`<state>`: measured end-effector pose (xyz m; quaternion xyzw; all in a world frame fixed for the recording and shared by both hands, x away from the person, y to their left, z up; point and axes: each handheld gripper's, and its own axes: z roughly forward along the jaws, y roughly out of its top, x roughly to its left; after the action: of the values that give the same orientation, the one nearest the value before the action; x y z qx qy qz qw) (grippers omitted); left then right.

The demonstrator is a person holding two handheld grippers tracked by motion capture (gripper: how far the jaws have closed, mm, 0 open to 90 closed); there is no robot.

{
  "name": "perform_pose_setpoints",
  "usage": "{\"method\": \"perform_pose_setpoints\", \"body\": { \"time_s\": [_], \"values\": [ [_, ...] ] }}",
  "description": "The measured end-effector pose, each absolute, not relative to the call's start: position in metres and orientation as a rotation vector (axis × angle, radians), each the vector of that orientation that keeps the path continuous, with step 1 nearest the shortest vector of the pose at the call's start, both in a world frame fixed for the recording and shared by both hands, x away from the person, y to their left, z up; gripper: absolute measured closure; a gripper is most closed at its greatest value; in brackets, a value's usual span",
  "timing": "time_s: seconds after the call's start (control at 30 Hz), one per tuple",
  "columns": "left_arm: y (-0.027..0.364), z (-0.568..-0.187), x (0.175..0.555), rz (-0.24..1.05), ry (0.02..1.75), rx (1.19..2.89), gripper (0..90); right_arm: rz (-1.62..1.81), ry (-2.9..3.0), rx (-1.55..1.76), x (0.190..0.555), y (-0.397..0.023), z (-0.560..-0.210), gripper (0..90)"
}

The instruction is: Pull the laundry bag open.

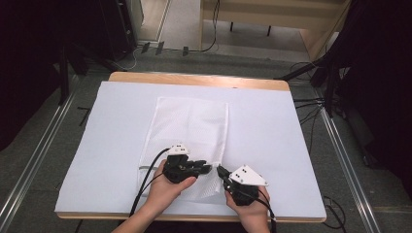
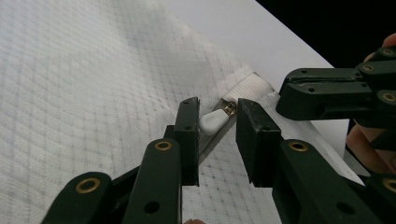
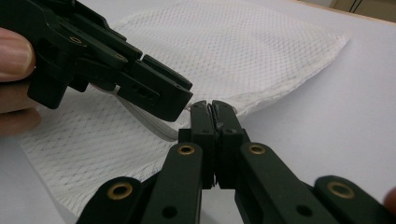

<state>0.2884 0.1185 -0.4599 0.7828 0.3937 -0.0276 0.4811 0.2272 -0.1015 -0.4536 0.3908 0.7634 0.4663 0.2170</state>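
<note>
Mesh bag (image 1: 192, 131) lies flat mid-table, its zipper pull (image 2: 214, 121) at the near corner. I have my left gripper (image 2: 217, 122) parted around that pull, holding nothing. My right gripper (image 3: 214, 113) is pinched closed on the bag's corner edge beside it. I judge I'm lining up to unzip: next, close on the pull.

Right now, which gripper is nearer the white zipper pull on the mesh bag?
Left. The left gripper has its open jaws either side of the zipper pull. The right gripper is shut on the mesh bag corner just beyond it.
</note>
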Motion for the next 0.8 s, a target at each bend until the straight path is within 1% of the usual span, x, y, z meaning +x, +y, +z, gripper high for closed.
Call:
{"method": "perform_pose_setpoints", "body": {
  "time_s": [0.13, 0.37, 0.47, 0.8],
  "values": [
    [0.1185, -0.4616, 0.2904, -0.112, 0.974, 1.896, 76.0, 1.294, 2.113, 1.082, 0.2278, -0.1027, -0.4541, 90.0],
    [0.1175, -0.4634, 0.2903, -0.146, 0.975, 1.902, 78.1, 1.293, 2.116, 1.077, 0.2277, -0.1027, -0.4544, 90.0],
    [0.1175, -0.4632, 0.2904, -0.163, 0.968, 1.904, 81.3, 1.295, 2.117, 1.081, 0.2273, -0.1034, -0.4548, 90.0],
    [0.1167, -0.4639, 0.2895, -0.159, 0.964, 1.923, 83.1, 1.278, 2.123, 1.086, 0.2271, -0.1033, -0.4554, 90.0]
  ]
}}
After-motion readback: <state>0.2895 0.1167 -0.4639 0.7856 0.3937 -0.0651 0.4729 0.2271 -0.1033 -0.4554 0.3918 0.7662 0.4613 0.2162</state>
